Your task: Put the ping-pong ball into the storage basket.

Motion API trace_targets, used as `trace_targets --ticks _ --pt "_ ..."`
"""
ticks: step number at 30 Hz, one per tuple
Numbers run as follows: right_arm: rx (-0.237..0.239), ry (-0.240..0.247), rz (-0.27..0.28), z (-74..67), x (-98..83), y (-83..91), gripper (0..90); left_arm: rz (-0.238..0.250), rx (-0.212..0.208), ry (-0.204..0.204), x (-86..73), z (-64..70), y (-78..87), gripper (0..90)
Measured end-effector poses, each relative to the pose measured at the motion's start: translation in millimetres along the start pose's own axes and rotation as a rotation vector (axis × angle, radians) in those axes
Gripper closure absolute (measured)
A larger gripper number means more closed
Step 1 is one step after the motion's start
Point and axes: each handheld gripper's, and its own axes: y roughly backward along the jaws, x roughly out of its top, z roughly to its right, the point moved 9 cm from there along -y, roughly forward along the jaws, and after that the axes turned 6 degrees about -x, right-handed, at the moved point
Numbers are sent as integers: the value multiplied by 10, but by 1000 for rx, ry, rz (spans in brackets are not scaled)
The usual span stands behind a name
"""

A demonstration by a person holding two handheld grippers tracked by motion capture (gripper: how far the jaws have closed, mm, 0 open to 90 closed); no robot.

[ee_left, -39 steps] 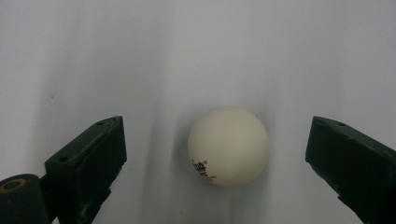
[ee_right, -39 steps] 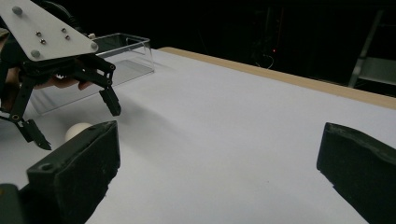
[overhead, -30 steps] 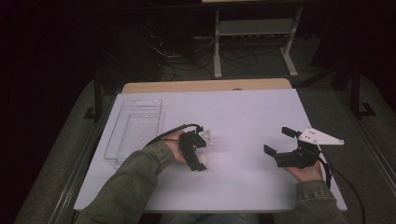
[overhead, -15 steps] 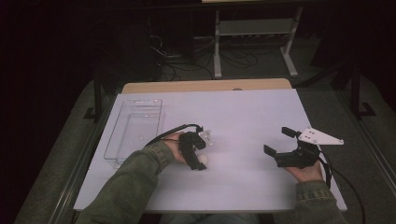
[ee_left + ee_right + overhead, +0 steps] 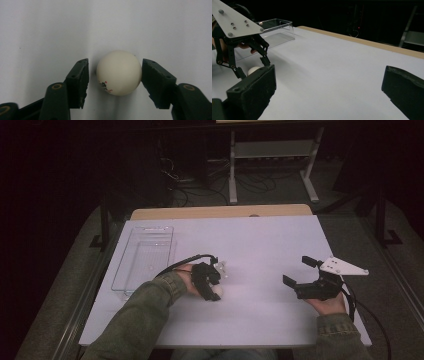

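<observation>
Your left gripper straddles the ping-pong ball on the surface; its jaws have just been closing, one touching, the other just short.

High view overhead, claw views low, close, sharing ball

The left hand-held gripper has just been closing its jaws around the white ball — one jaw touches it now, the other is just beside it.
</observation>
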Motion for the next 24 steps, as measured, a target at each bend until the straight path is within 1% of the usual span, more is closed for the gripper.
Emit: trace_targets --ticks 7,12,16,20,22,24 --pt "0 1 -1 0 -2 -2 0 1 -1 -2 5 9 -2 501" --pt "0 5 -5 2 -8 -8 0 4 -23 0 12 30 9 508" --pt "0 5 -3 0 -5 -5 0 -3 -29 0 13 42 5 509" --pt "1 5 -3 -4 -4 -2 0 -1 -26 -21 26 62 29 510" --pt "3 5 -2 -6 -4 -4 0 4 -31 -26 31 74 52 510" --pt "3 6 -3 -6 -5 -5 0 2 -27 -29 36 74 77 511"
